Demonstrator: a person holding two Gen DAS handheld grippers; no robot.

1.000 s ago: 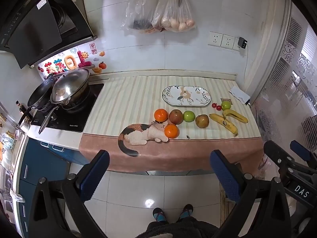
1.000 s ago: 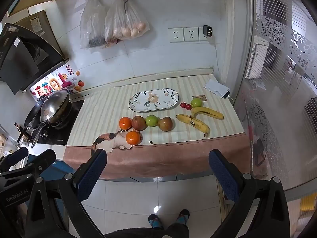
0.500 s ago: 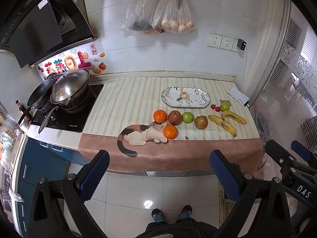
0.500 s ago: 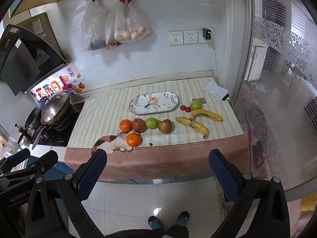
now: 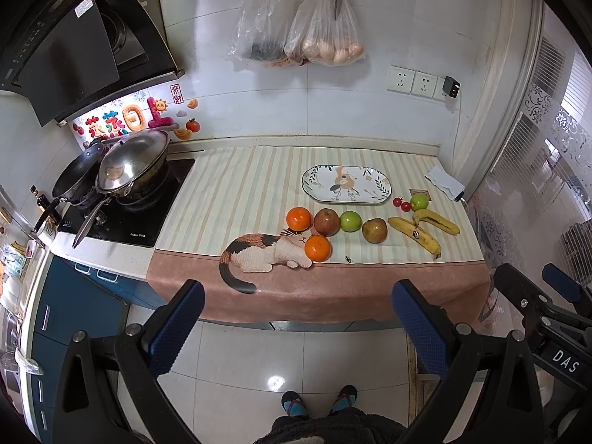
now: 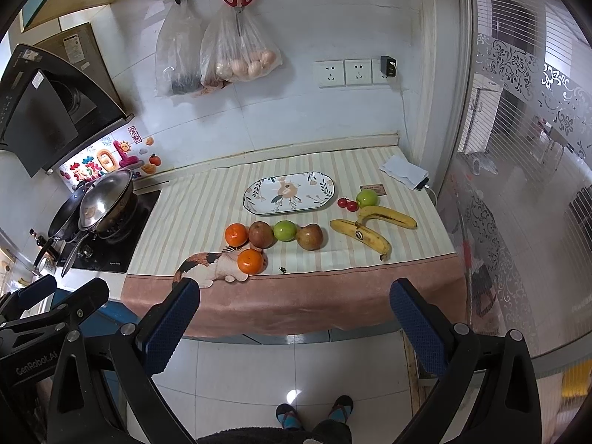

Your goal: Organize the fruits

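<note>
Both tools hung spread wide and empty above the floor, short of the desk: the left tool (image 5: 298, 327) and the right tool (image 6: 294, 323). On the striped cloth-covered desk (image 5: 236, 192) lay an oval floral ceramic plate (image 5: 346, 184), bare. Nearer the desk's front edge sat two round oranges (image 5: 298, 218), a red apple (image 5: 326, 221), a green apple (image 5: 350, 220), a brownish apple (image 5: 374, 230) and two yellow bananas (image 5: 416, 235). Two small red cherry tomatoes (image 5: 402, 204) touched a second green apple (image 5: 419, 202) right of the plate.

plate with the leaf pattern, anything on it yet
No fruit lies on the plate: only its painted leaf and flower design shows. The oranges, apples and bananas all lie on the striped cloth around it. What is under the plate is covered.
</note>
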